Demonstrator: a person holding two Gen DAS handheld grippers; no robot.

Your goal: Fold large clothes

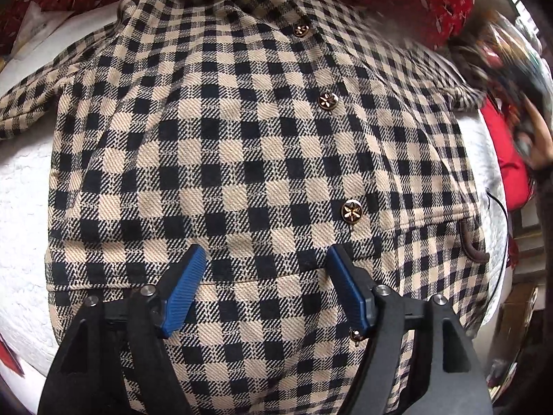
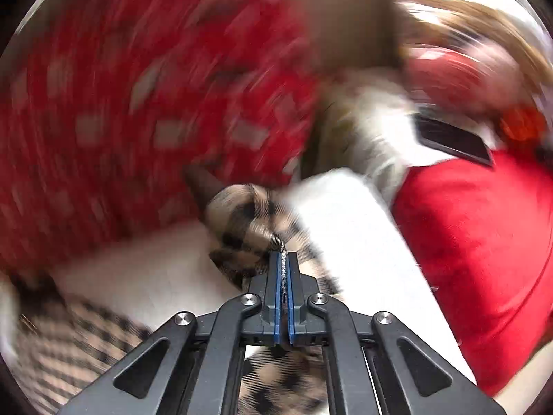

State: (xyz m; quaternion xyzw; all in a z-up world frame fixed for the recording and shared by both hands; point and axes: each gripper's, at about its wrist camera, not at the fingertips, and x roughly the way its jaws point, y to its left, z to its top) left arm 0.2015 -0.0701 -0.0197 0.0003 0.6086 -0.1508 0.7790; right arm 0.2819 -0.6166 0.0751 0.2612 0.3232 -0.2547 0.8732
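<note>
Folding has barely begun: the checked jacket lies buttoned and spread; left hand-held gripper gapes empty low in frame, right hand-held gripper pinches its sleeve.

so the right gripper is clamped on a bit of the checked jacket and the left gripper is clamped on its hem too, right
Not quite. In the left wrist view the left gripper is open over the checked jacket, its fingers apart and gripping nothing. The right gripper is indeed clamped on the fabric.
</note>
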